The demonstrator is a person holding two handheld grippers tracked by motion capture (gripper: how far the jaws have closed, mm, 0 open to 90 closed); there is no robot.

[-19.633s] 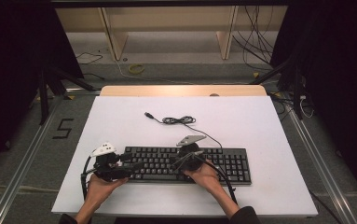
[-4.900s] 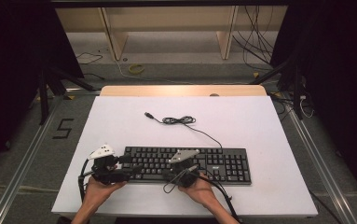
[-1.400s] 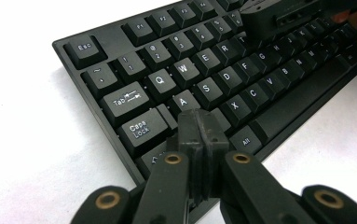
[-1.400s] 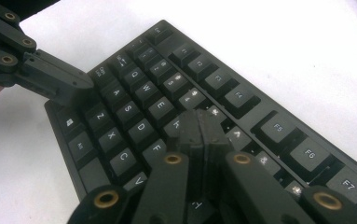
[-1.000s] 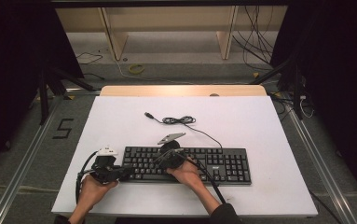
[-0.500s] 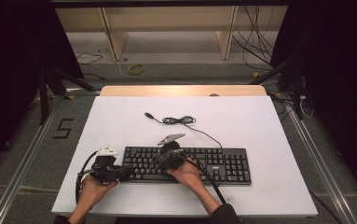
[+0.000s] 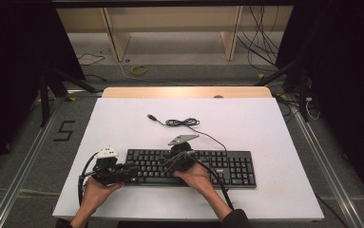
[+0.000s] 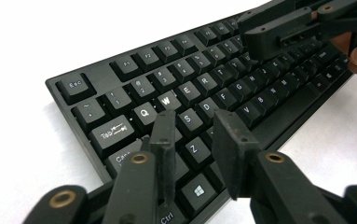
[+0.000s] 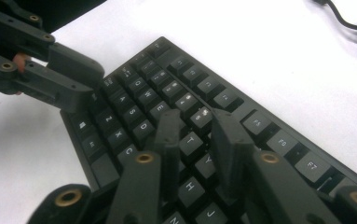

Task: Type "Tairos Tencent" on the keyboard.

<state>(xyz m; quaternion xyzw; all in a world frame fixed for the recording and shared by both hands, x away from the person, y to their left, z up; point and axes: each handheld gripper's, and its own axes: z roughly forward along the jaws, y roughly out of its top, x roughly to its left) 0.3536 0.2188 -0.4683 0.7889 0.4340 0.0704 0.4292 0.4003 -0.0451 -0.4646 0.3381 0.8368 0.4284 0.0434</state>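
Note:
A black keyboard (image 7: pixel 227 166) lies along the near part of the white table (image 7: pixel 265 123), its cable (image 7: pixel 184 122) coiled behind it. My left gripper (image 8: pixel 195 123) hovers over the keyboard's left end, above the A, S and Z keys. Its jaws have just been opening and stand a little apart with nothing gripped. My right gripper (image 9: pixel 197 121) hangs over the T and Y keys. Its jaws have also just been opening, and only keys lie beneath the gap. Each gripper appears in the other's view: the right gripper (image 8: pixel 260 37) and the left gripper (image 9: pixel 80 88).
The cable's USB plug (image 7: pixel 150 116) lies loose on the table behind the keyboard. A wooden strip (image 7: pixel 184 92) borders the far edge. Dark stands and floor cables surround the table. Bare white surface stretches behind and to the right of the keyboard.
Compared with about five seconds ago, my right gripper sits farther left along the keyboard. Over the last second both hands look still from above.

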